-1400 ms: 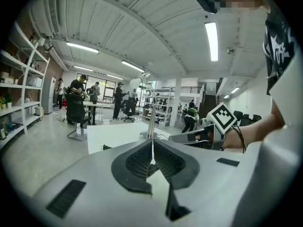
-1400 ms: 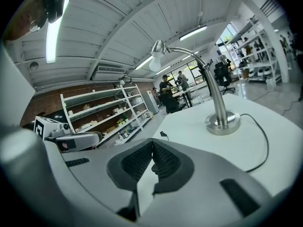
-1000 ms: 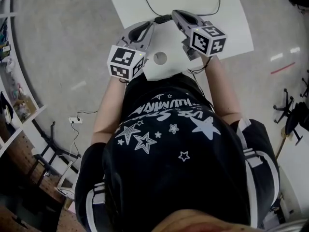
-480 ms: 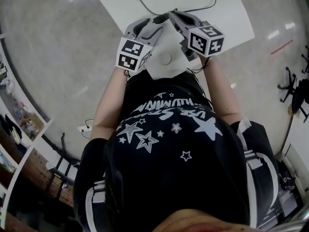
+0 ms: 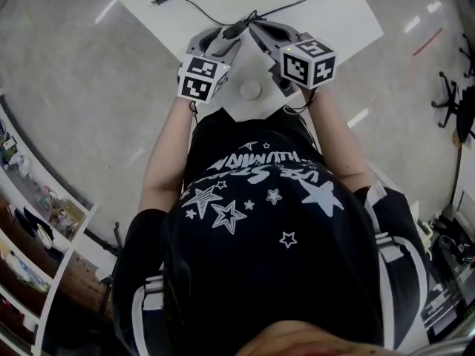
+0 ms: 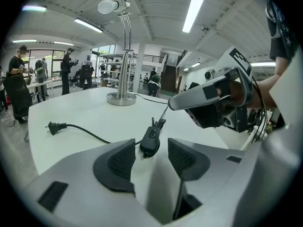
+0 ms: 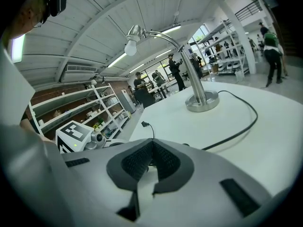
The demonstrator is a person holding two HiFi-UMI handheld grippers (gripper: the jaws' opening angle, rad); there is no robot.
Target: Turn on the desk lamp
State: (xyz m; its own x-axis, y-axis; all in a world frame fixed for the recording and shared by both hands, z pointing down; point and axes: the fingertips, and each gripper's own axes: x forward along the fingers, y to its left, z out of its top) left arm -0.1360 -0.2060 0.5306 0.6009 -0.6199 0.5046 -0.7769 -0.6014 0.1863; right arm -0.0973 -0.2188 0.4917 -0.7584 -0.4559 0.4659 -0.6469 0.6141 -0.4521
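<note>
A silver desk lamp [image 6: 124, 51] with a bare bulb [image 6: 108, 6] stands at the far side of the white table [image 5: 334, 13]. Its black cord [image 5: 200, 7] carries an inline switch [image 6: 150, 137] and ends in a loose plug [image 6: 53, 126]. My left gripper [image 6: 151, 144] has the switch between its pads. Its jaws are opening and the pads stand off the switch on both sides. My right gripper [image 6: 171, 105] is shut on the cord just past the switch, toward the lamp. The right gripper view shows the cord running on to the lamp base [image 7: 202, 100]. I cannot tell if the bulb glows.
Several people stand in the room beyond the table [image 6: 19, 65]. Shelving lines the wall on the left [image 7: 85, 108]. Office chairs [image 5: 456, 95] stand on the floor to the right. I stand close against the table's near edge [image 5: 245, 113].
The head camera has swung, so the table sits higher in view. Both grippers stay at the switch. The left gripper's fingers have spread apart off it.
</note>
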